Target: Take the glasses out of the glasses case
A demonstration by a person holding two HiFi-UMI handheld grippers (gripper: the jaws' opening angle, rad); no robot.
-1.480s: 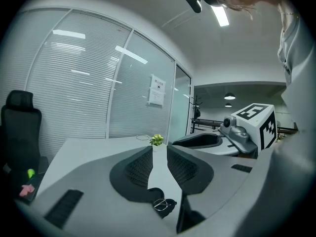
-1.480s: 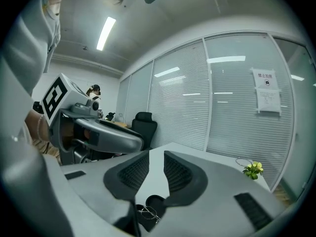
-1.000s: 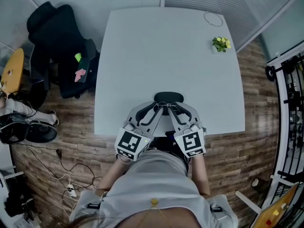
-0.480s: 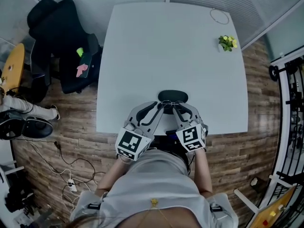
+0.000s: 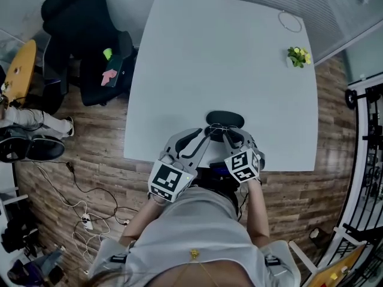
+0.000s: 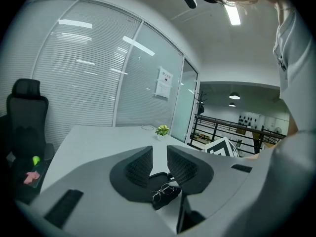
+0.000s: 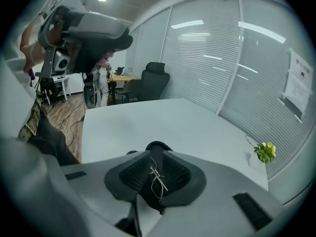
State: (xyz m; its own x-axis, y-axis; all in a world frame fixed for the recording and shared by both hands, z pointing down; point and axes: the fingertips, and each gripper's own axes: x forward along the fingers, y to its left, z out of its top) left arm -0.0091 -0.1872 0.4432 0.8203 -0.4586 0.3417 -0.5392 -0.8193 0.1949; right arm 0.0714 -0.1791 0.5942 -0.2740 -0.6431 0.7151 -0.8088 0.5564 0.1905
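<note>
Most of job looks done: right hand-held gripper (image 7: 154, 171) pinching glasses (image 7: 159, 182) at case (image 7: 158, 146) near edge; left hand-held gripper (image 6: 160, 164) spread, empty. Left: set glasses on counter (image 5: 221, 52).

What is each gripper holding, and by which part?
The right gripper pinches the glasses by their thin wire frame; the left gripper is open and holds nothing.

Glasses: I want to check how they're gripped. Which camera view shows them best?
The right gripper view: the glasses sit at its centre, their wire frame pinched in the jaws of the right gripper. The left gripper view shows them small, past its open jaws; the head view shows only faint wire by the case.
</note>
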